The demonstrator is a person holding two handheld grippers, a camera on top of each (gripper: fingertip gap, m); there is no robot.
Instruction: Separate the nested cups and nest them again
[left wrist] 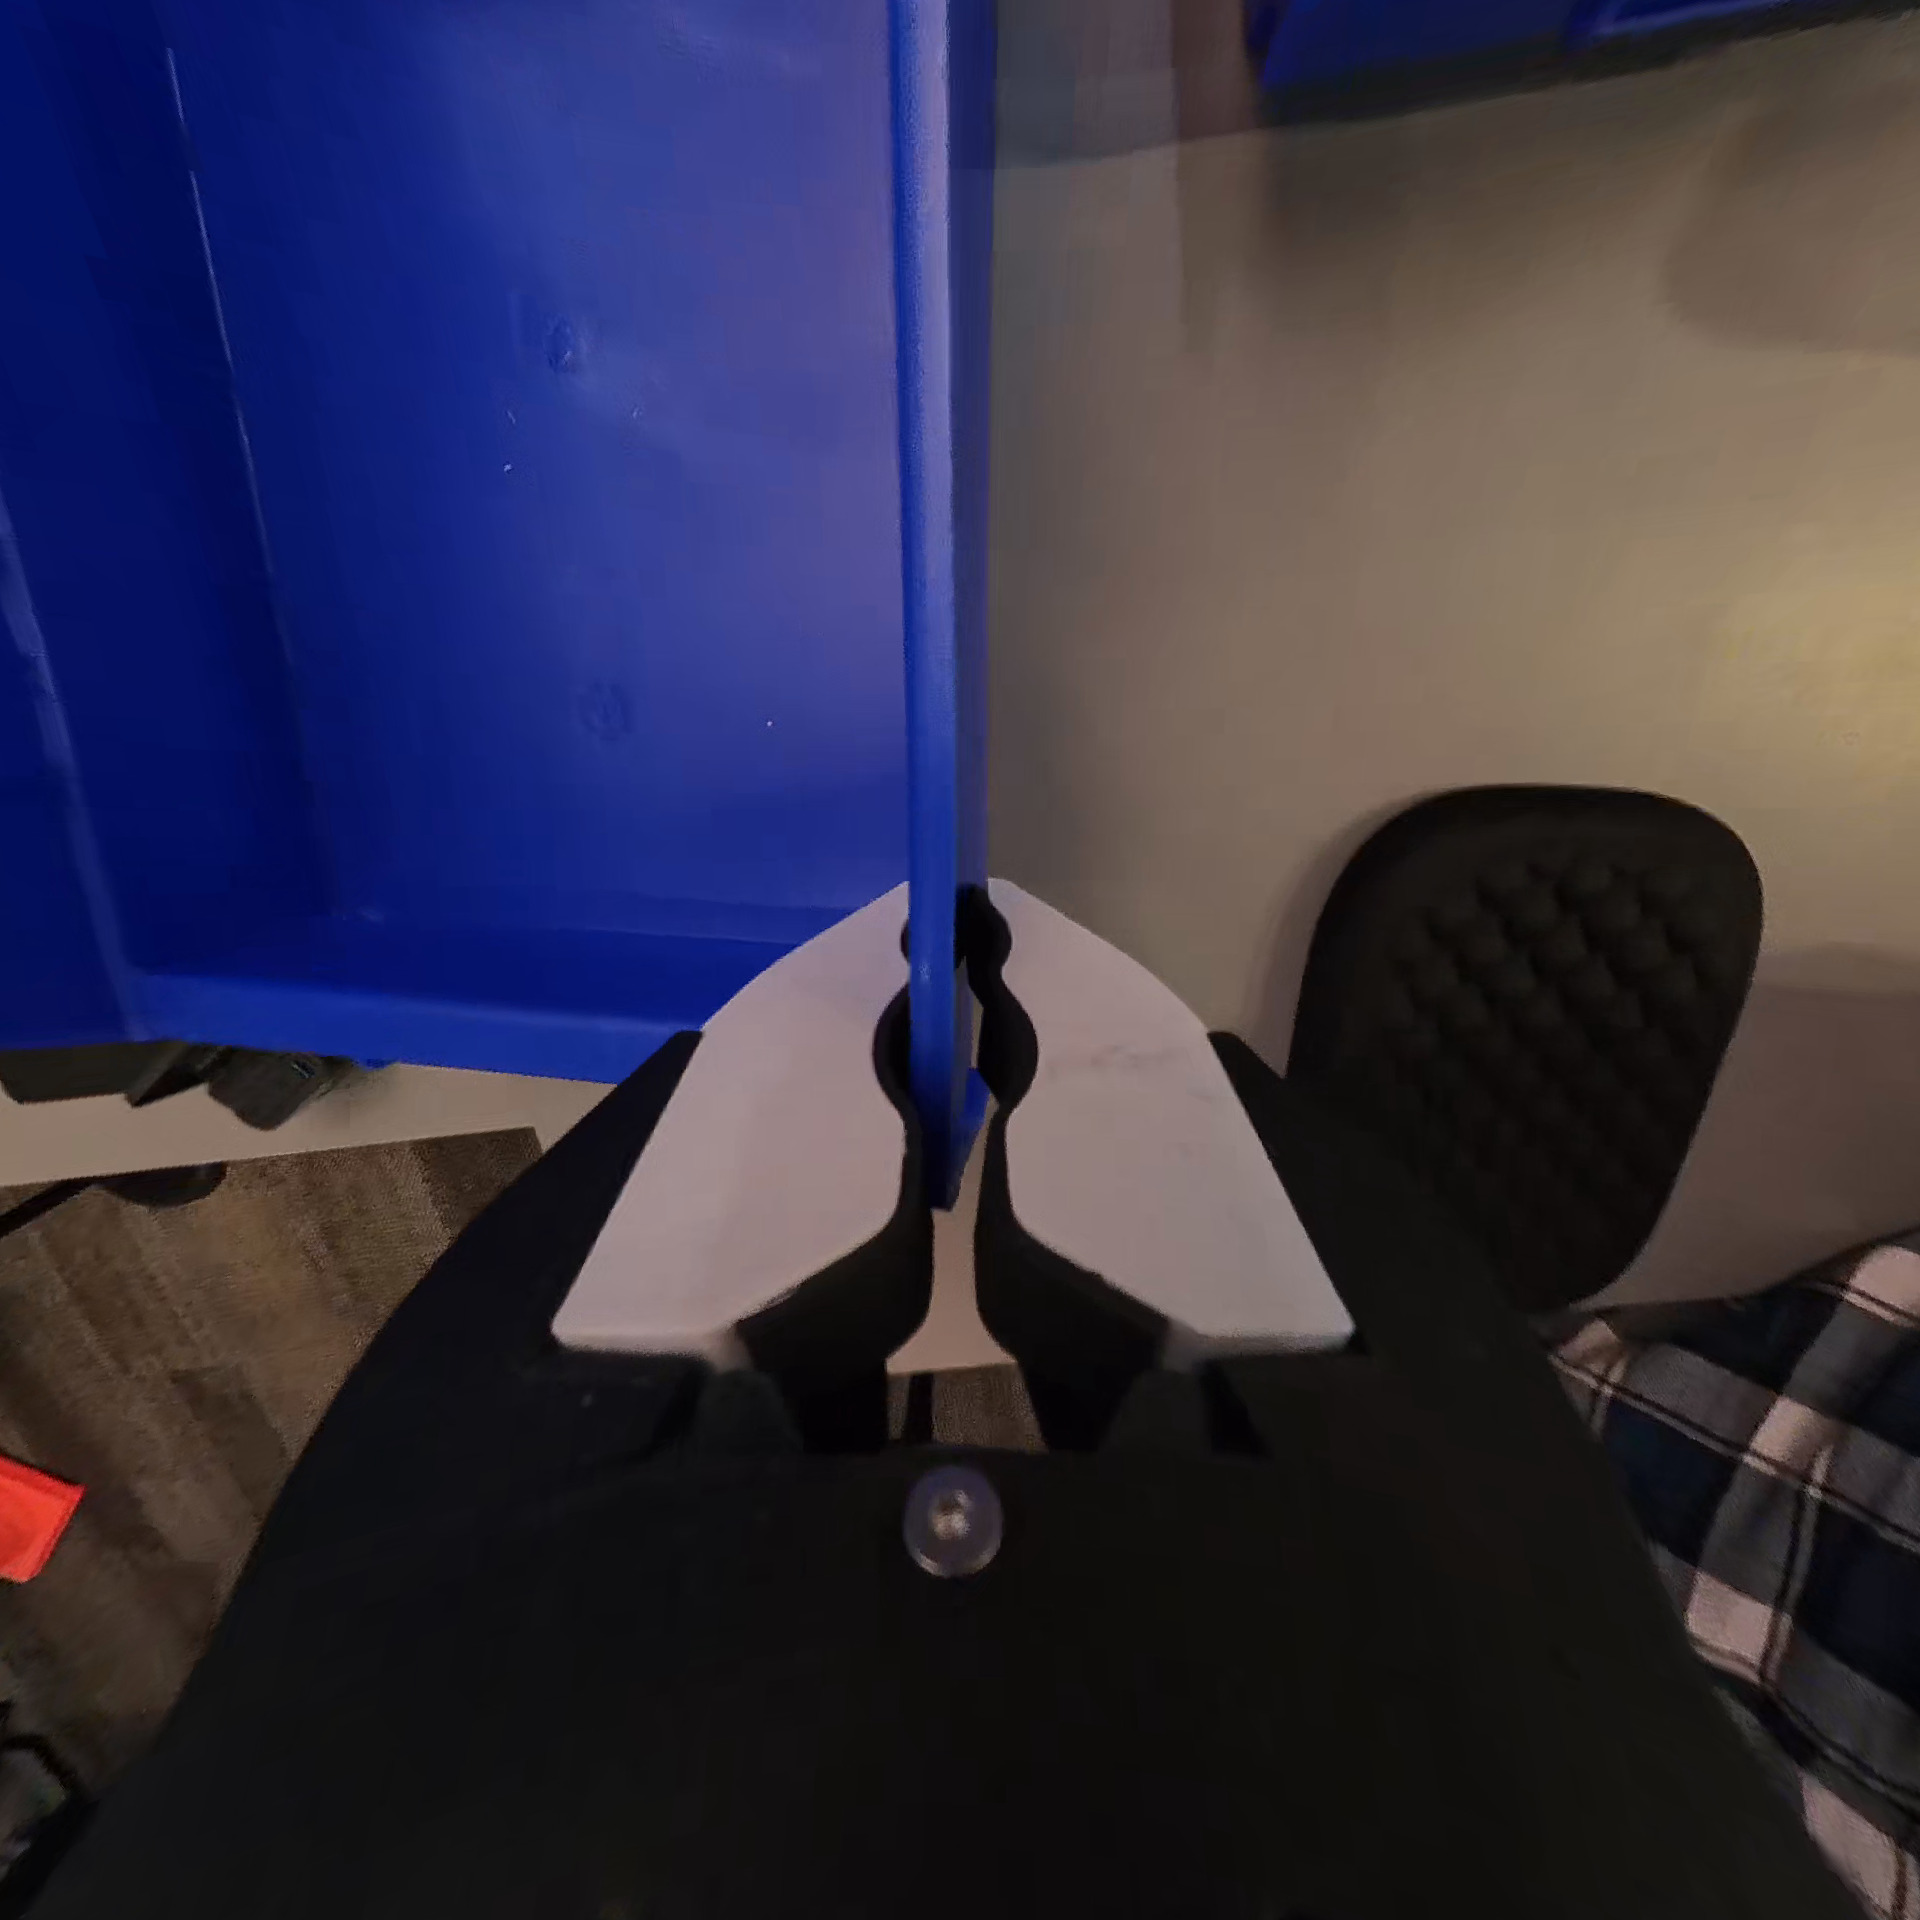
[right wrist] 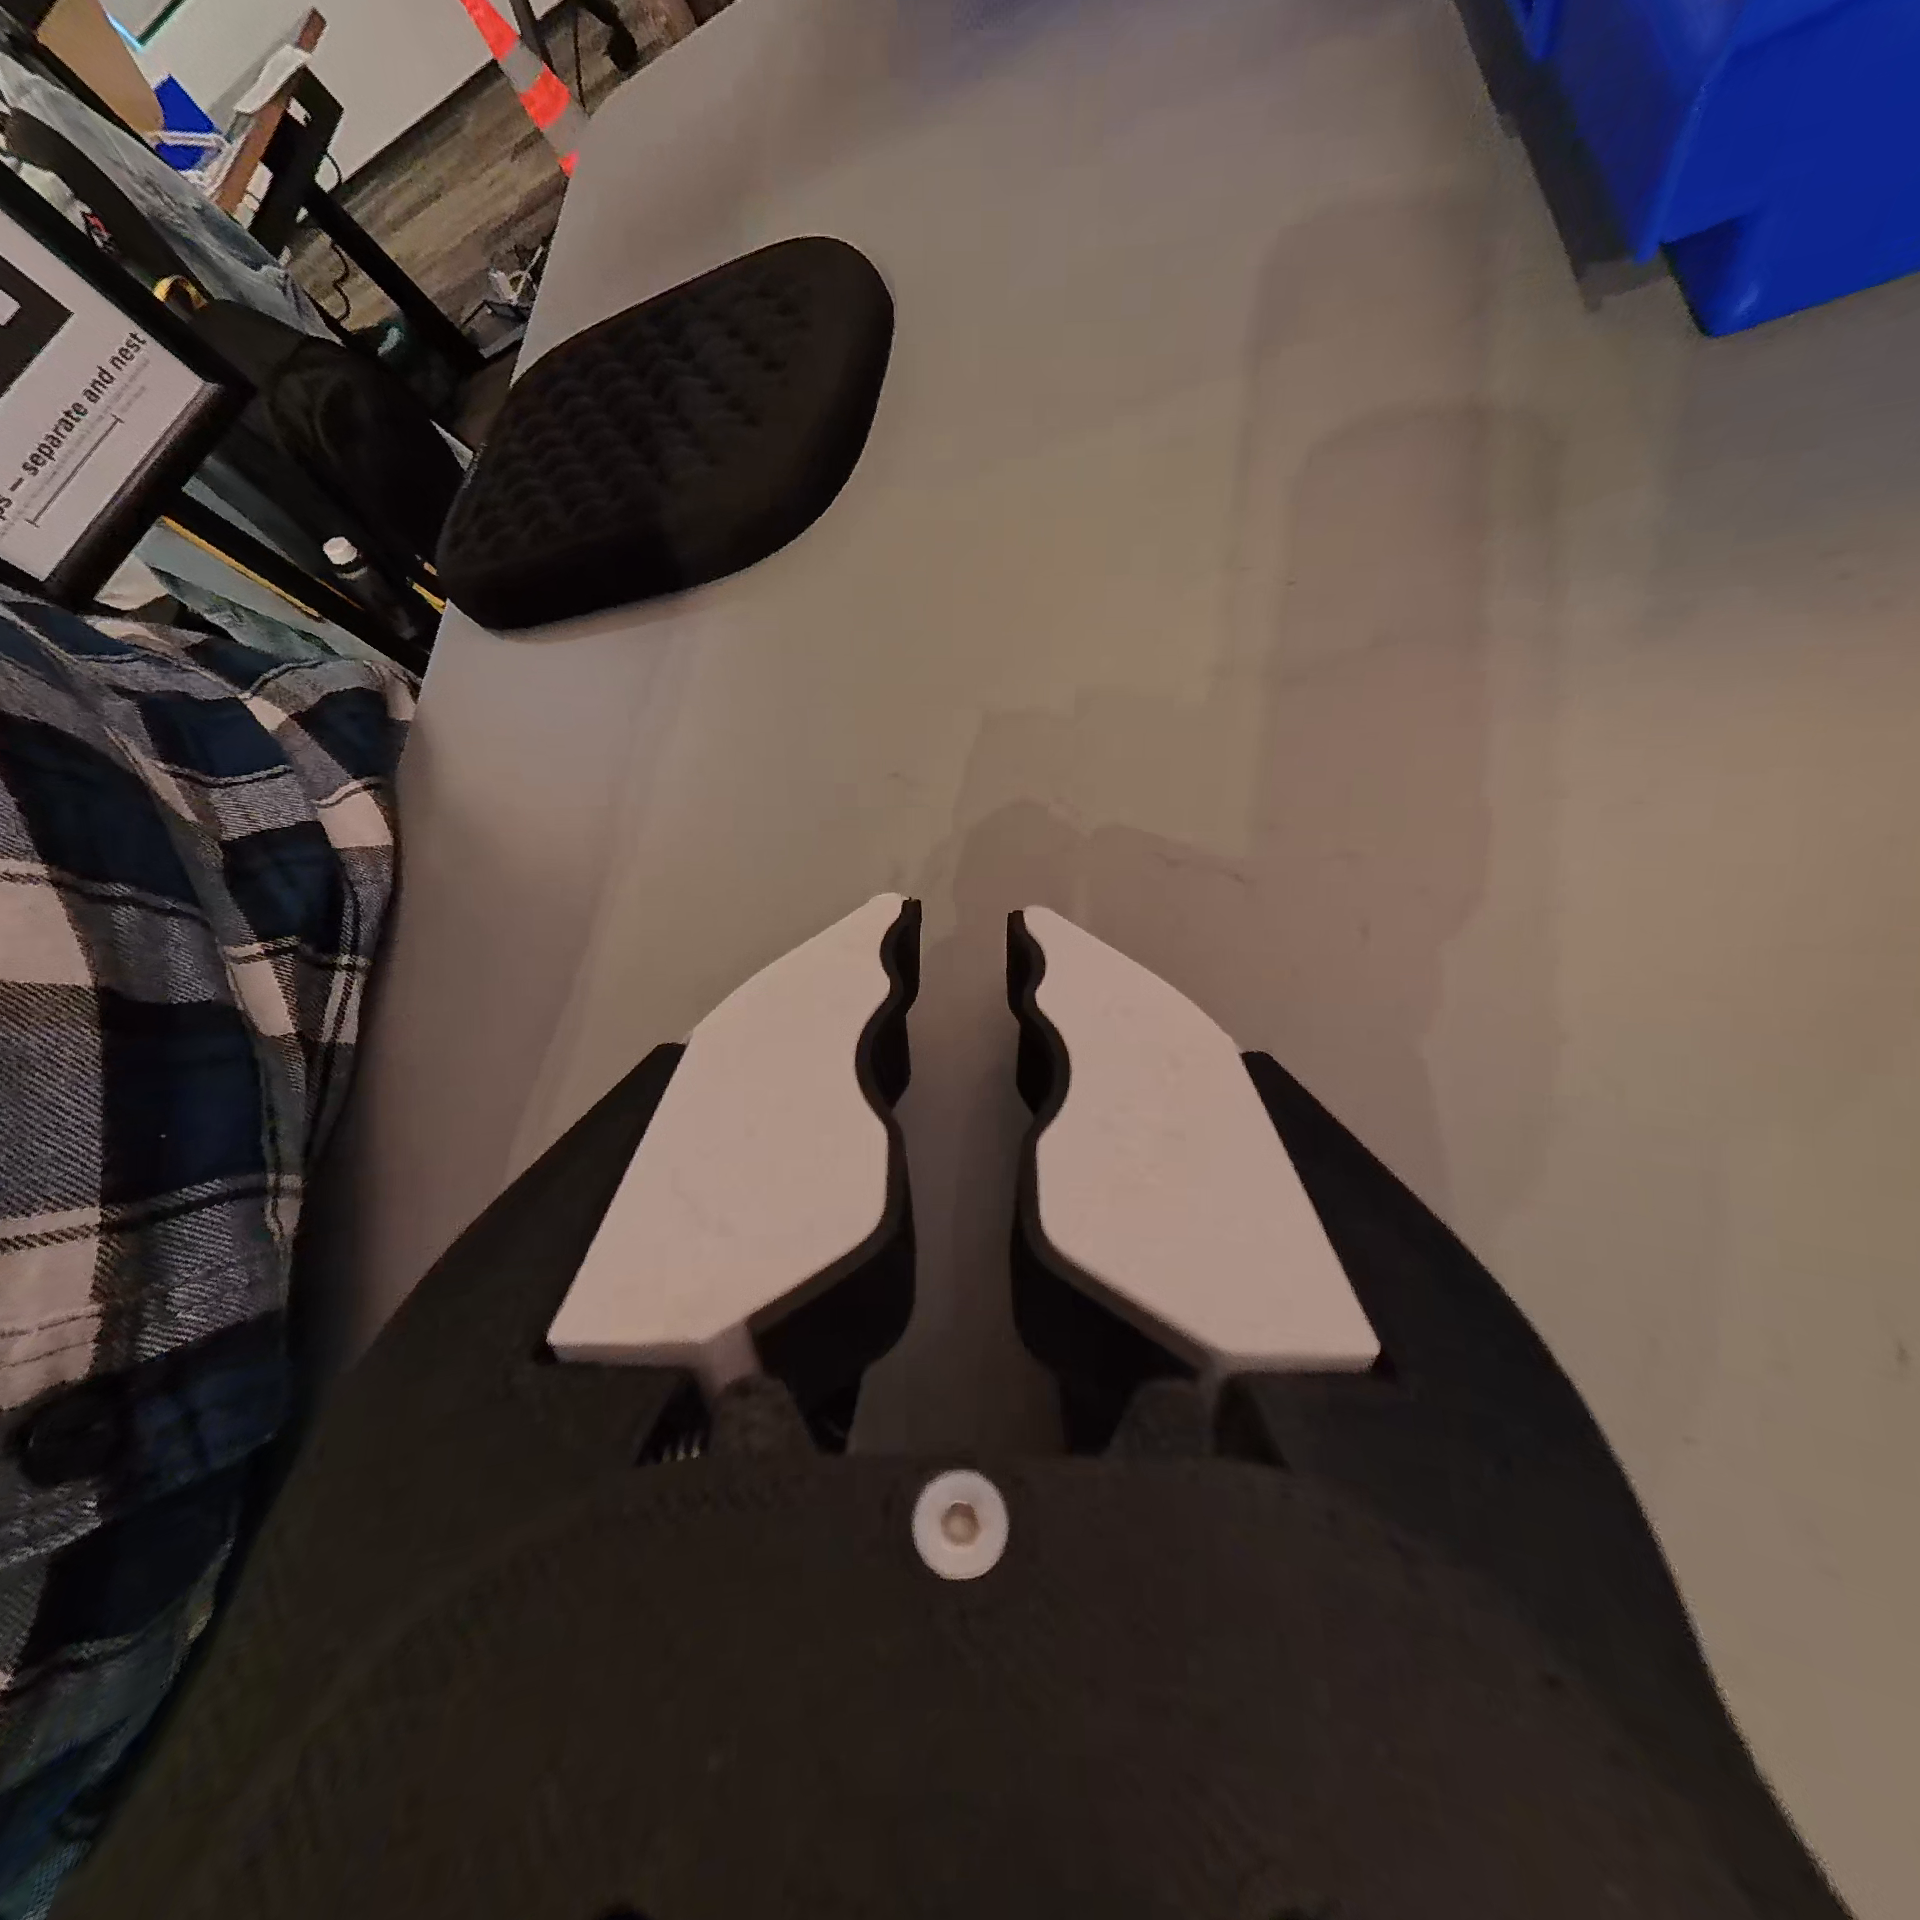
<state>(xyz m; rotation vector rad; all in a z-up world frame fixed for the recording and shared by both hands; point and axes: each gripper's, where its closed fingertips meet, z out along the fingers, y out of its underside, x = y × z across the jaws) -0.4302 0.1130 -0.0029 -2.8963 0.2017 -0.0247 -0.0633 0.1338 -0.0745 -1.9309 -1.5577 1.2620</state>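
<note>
In the left wrist view my left gripper (left wrist: 951, 904) is shut on the thin side wall (left wrist: 928, 520) of a big blue plastic bin (left wrist: 468, 520), with the pads pressing on it from both sides near its corner. The bin's open inside faces the camera and looks bare. In the right wrist view my right gripper (right wrist: 963, 914) is open with nothing between its fingers, a little above the pale table (right wrist: 1247, 675). No cups show in either view.
A black textured pad lies on the table near its edge (left wrist: 1527, 1039) (right wrist: 675, 436). A blue bin (right wrist: 1766, 156) stands at the far right of the right wrist view. A person's plaid sleeve (right wrist: 156, 935) and a framed sign (right wrist: 62, 436) are at the left.
</note>
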